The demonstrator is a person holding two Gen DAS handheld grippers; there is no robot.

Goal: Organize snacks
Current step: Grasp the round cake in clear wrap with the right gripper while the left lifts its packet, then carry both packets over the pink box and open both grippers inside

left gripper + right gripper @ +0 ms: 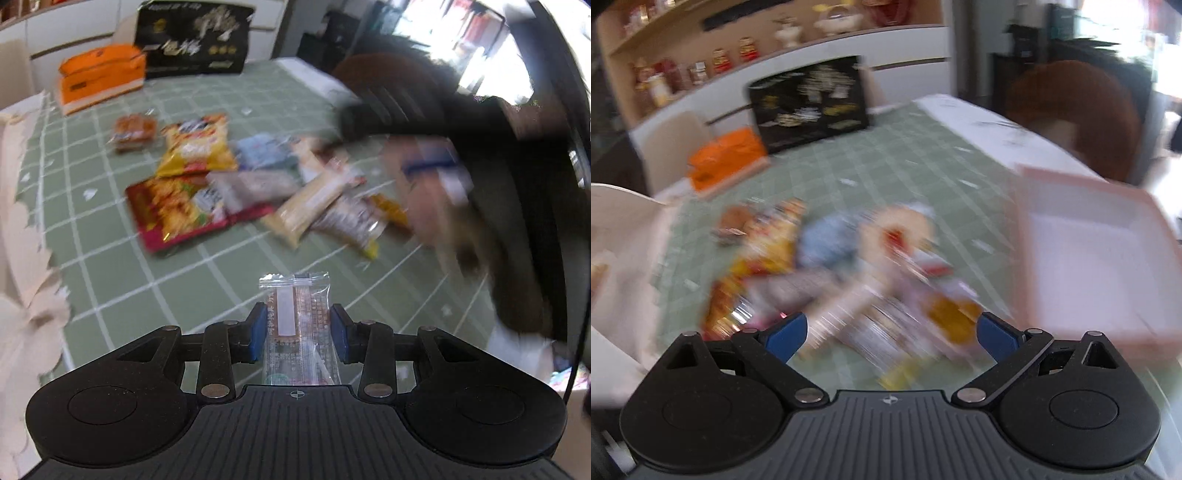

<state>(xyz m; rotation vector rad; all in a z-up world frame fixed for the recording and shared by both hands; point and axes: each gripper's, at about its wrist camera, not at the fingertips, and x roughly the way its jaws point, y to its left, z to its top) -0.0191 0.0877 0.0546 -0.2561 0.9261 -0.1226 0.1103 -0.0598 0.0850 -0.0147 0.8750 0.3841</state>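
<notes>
Gripping small clear snack sachet [295,325] in left tongs [298,330], bottom centre of frame, above green bench [122,280]. Looking light, crinkly, slippery; holding mid-body seems best. Right tongs [892,334] gaping empty over blurred snack pile [849,273]; pink box [1100,251] right.

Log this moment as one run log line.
left claw: shut on clear snack packet | right claw: open, empty | pink box: empty

Glossy clear plastic snack packet [295,317]; matt black plastic claw [298,332].
</notes>
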